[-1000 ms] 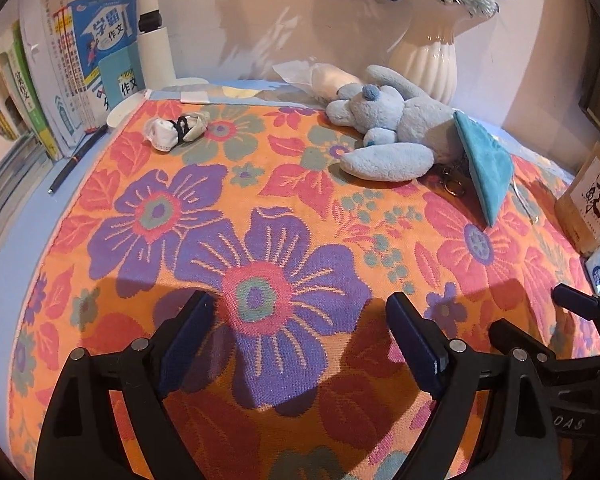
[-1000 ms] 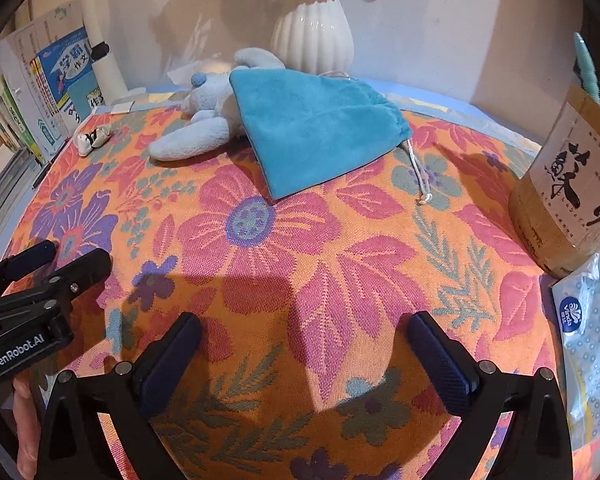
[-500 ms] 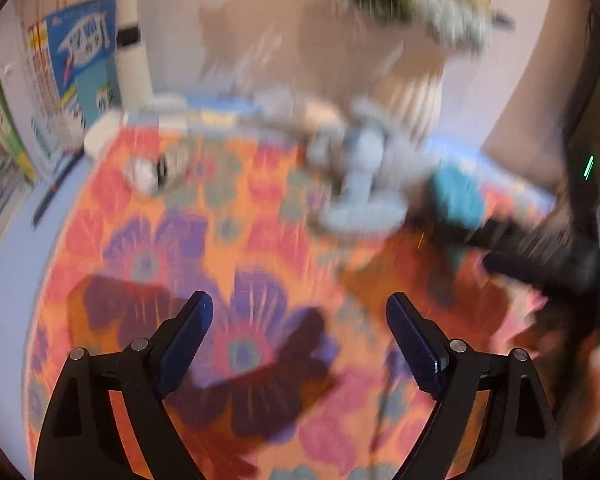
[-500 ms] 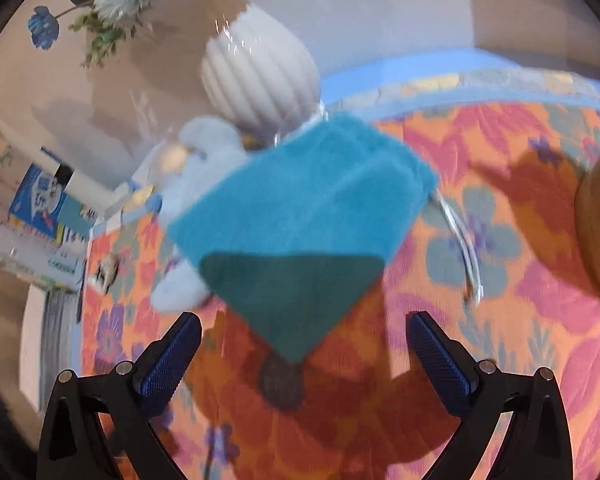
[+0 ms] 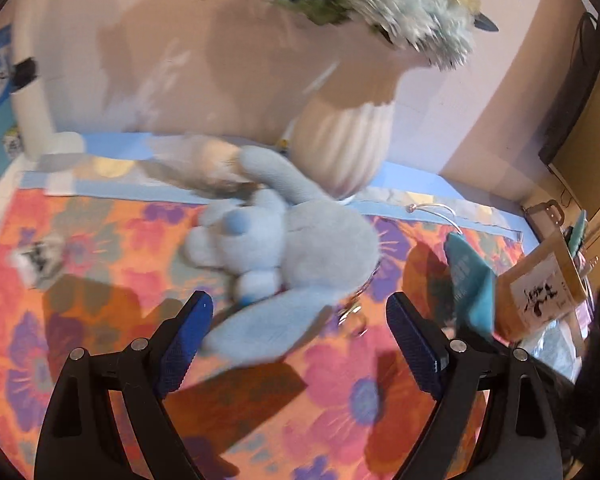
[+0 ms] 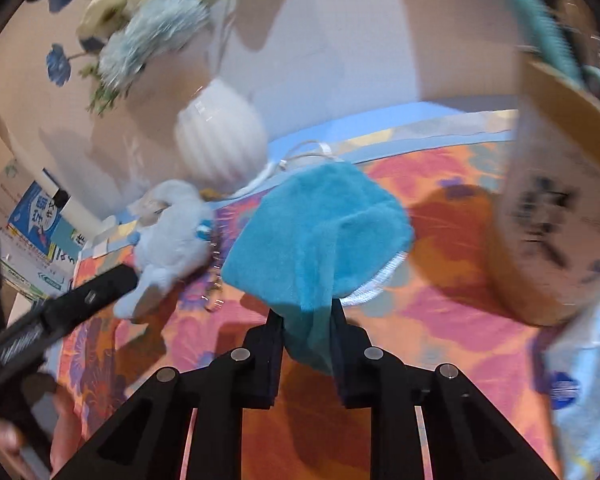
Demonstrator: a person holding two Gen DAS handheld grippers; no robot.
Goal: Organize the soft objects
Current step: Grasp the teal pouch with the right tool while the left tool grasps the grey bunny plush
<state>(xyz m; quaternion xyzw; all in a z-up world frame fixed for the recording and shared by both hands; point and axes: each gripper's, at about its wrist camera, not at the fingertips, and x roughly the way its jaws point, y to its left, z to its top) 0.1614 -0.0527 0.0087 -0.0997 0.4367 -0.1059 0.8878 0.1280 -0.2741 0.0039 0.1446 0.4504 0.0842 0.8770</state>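
A grey-blue plush elephant point(image 5: 291, 252) lies on the flowered cloth point(image 5: 340, 380) in front of a white vase. My left gripper point(image 5: 300, 336) is open, its fingers on either side of the plush's lower limb, close to it. My right gripper point(image 6: 306, 340) is shut on the corner of a teal drawstring pouch point(image 6: 320, 236), which is lifted off the cloth. The pouch also shows in the left wrist view point(image 5: 470, 280), right of the plush. The plush also shows in the right wrist view point(image 6: 171, 240), left of the pouch.
A white ribbed vase point(image 5: 344, 140) with flowers stands behind the plush. A brown paper holder point(image 6: 556, 216) stands at the right. A small black-and-white toy point(image 5: 39, 258) lies at the left. Books point(image 6: 35, 232) stand at the far left. A keyring point(image 5: 354, 312) lies beside the plush.
Both grippers moved forward toward the back of the table. My right gripper closed on the teal pouch and lifted it off the plush. My left gripper stayed open and reached the plush.
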